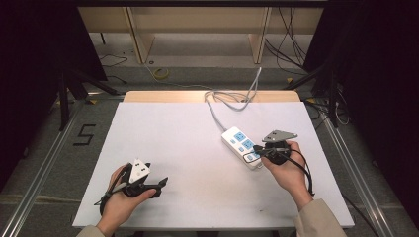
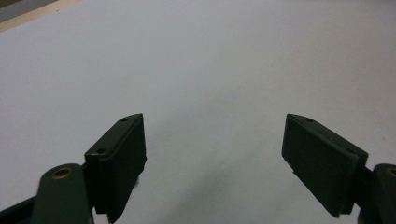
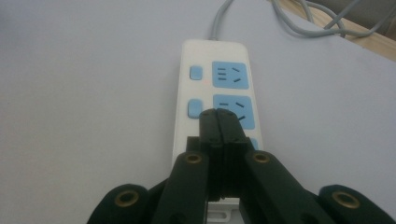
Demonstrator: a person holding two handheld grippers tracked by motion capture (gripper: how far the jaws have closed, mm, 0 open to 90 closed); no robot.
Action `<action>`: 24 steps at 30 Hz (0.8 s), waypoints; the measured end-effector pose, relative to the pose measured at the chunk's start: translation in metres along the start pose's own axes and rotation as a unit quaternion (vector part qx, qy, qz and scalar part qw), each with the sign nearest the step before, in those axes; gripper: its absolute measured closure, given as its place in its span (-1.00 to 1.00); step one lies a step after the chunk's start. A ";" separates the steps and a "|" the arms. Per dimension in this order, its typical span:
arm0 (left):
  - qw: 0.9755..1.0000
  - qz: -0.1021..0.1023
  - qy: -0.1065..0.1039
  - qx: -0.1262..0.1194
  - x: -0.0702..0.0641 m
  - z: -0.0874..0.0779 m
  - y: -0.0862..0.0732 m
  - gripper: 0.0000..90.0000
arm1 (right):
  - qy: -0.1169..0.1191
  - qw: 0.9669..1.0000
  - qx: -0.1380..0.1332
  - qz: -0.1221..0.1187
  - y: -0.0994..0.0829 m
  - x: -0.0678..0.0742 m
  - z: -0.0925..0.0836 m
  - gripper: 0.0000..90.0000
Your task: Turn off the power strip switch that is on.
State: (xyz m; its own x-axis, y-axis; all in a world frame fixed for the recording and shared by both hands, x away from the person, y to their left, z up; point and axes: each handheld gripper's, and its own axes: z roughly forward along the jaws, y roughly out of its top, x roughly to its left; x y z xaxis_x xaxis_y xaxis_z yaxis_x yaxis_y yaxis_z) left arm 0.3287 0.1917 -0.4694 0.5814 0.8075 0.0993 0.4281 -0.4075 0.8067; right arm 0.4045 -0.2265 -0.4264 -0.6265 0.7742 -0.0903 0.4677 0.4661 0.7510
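White power strip lying slantwise on the right half of the white table, grey cable running off its far end in loose loops toward the table's far edge and down to the floor. In the right gripper view: two blue sockets in full sight, a third partly covered by the jaws, and two small blue switches beside them. Nothing standing between the strip and either tool. Right gripper held by the right hand at the strip's near end, jaws pressed flat together with nothing between, tips over the middle socket beside its switch; touching or hovering, cannot tell. Left gripper held low near the table's near-left corner by the left hand, well apart from the strip, jaws standing wide apart over bare tabletop, nothing between them. Beyond the table: a wooden bench, a yellow coil on the floor, dark stands and stray cables at both sides.
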 end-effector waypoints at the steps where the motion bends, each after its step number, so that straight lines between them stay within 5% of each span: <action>1: 1.000 -0.001 0.000 0.000 0.000 0.000 0.000 -0.52 | -0.001 1.000 0.001 0.000 0.001 0.000 0.000 1.00; 24: 1.000 -0.002 0.000 0.001 0.000 0.000 0.000 -0.52 | 0.000 1.000 0.022 -0.002 0.014 -0.011 0.010 1.00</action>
State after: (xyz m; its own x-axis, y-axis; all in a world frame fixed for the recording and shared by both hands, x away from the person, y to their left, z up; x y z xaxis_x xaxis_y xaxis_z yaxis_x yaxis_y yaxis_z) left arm 0.3286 0.1915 -0.4696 0.5797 0.8091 0.0960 0.4316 -0.4049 0.8061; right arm 0.4241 -0.2243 -0.4216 -0.6283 0.7724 -0.0933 0.4922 0.4875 0.7212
